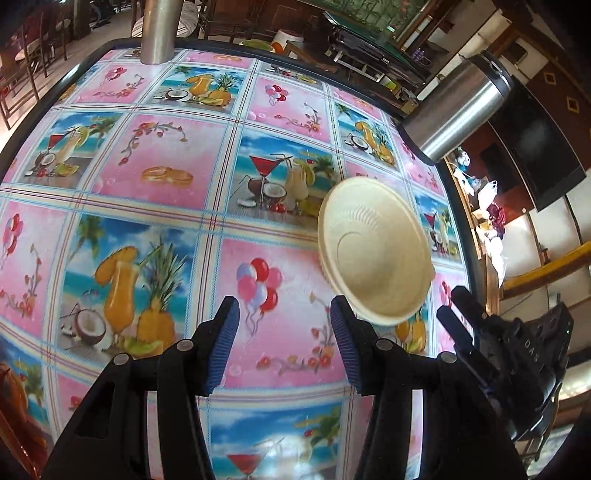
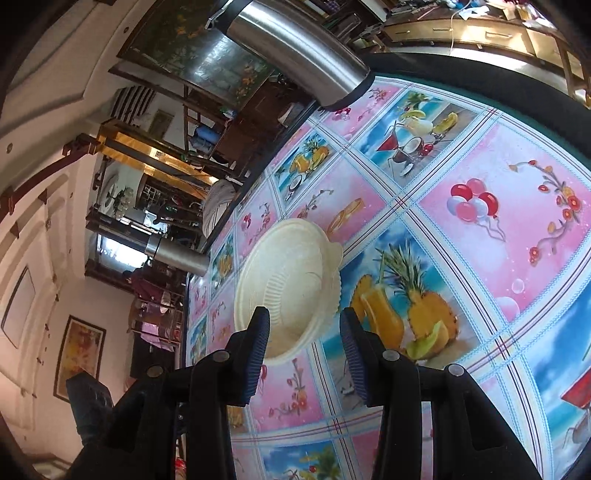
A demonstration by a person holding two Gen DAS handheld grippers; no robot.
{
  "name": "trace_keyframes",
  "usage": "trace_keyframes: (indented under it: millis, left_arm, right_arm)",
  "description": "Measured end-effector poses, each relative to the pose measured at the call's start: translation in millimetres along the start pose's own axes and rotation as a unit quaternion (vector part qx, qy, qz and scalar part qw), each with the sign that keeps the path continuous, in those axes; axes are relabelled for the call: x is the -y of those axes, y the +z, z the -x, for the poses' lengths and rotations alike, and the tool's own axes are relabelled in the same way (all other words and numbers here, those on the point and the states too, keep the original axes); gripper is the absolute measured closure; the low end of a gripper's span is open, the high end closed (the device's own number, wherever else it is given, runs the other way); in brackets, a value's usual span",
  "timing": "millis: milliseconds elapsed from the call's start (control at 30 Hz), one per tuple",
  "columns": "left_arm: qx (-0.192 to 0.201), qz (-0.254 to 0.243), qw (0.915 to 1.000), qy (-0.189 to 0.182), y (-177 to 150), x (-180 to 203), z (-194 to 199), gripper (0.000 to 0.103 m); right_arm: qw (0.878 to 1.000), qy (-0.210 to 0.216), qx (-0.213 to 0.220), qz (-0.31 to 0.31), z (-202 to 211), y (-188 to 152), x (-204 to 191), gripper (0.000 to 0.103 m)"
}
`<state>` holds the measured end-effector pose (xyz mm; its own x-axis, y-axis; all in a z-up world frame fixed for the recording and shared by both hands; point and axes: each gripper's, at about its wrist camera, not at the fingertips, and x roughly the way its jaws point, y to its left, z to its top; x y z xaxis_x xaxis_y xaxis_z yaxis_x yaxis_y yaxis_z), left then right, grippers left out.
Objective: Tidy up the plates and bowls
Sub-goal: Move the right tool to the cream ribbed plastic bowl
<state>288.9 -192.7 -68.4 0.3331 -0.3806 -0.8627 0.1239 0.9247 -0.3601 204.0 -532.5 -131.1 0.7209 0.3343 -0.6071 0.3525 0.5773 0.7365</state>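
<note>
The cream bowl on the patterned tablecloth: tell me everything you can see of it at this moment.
The cream bowl is a round, shallow dish, apparently matte plastic, with fine radial ribs on its inner wall, a plain circular base and a small tab handle on the rim. It looks empty. It sits right way up on the tablecloth, near the table's edge, in front of a steel flask. Both grippers are near it, but nothing is seen gripping it; whether the right gripper's finger touches the rim is unclear.

place: home dining room | evidence: fruit-print tablecloth [image 1: 166, 177], wooden chairs [image 1: 29, 55] far left, framed pictures [image 2: 79, 356], wooden sideboard [image 2: 480, 33]
</note>
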Motion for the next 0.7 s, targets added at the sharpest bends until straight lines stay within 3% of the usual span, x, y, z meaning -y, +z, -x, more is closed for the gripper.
trace_keyframes:
  millis: [167,400,700]
  left_arm:
    - [0.002,0.014,0.9999,-0.003,13,4,-21,0.053]
    - [-0.009,0.036,0.9982,-0.048,20,9,-42,0.053]
    - [-0.009,0.028,0.9968,-0.074,21,14,-41,0.053]
  right_arm:
    - [1.0,-0.001,-0.009,-0.006,-21,8,1,0.06]
    - [1.0,0.006,-0.017,-0.014,-33,13,11,0.06]
    - [1.0,-0.004,-0.012,0.002,-42,10,9,0.06]
